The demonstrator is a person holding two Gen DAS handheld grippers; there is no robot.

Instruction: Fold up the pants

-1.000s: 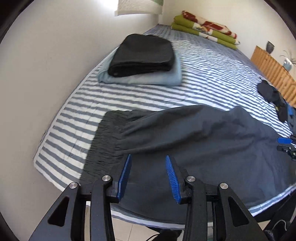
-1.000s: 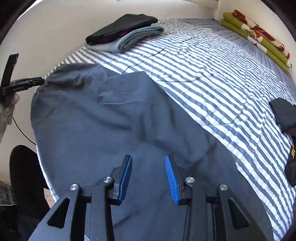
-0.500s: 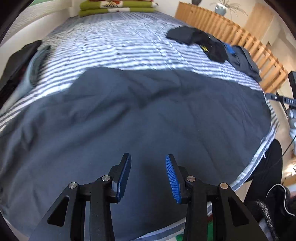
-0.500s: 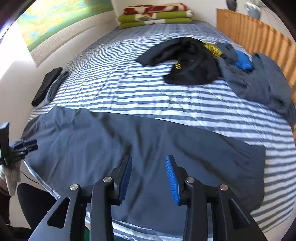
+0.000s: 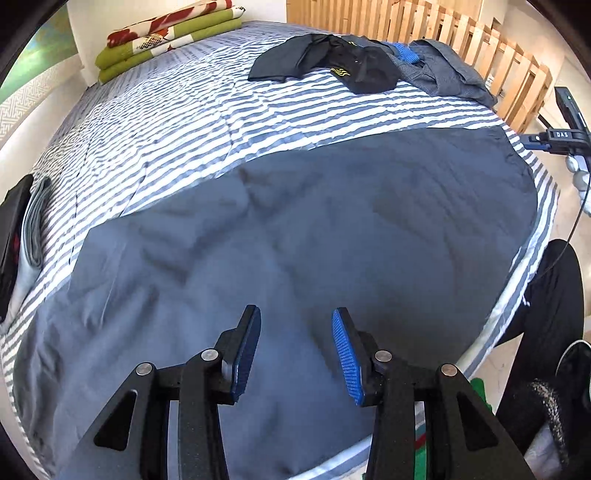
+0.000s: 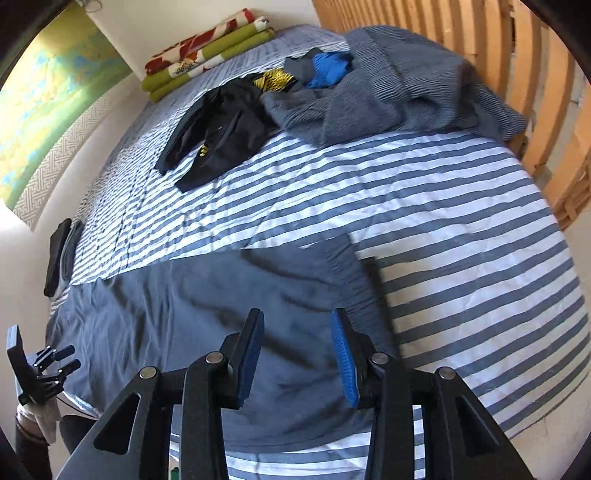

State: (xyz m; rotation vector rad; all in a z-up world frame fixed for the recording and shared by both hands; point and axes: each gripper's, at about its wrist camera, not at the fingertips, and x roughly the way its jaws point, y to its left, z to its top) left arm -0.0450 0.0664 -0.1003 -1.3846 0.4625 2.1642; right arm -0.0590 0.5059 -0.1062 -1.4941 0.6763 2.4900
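Observation:
Dark grey pants (image 5: 295,243) lie flat along the near edge of a striped bed (image 5: 207,110). My left gripper (image 5: 295,347) hovers open above their middle, nothing between its blue pads. In the right wrist view the same pants (image 6: 221,295) end in a gathered cuff (image 6: 354,280). Open and empty, my right gripper (image 6: 297,349) hangs just above the cloth near that cuff end. The right gripper (image 5: 554,136) shows at the far right of the left view, and the left gripper (image 6: 44,369) at the lower left of the right view.
A heap of unfolded clothes, black (image 6: 221,125) and grey-blue (image 6: 388,85), lies at the far right by a wooden slatted rail (image 6: 517,74). Folded garments (image 5: 22,229) are stacked at the left edge. Green and red bedding (image 5: 162,33) sits at the head. A person's dark-clad leg (image 5: 554,295) stands beside the bed.
Both views have swung to the right along the pants, from the gathered waistband side toward the leg end. The pants lie as before. Both grippers stayed open.

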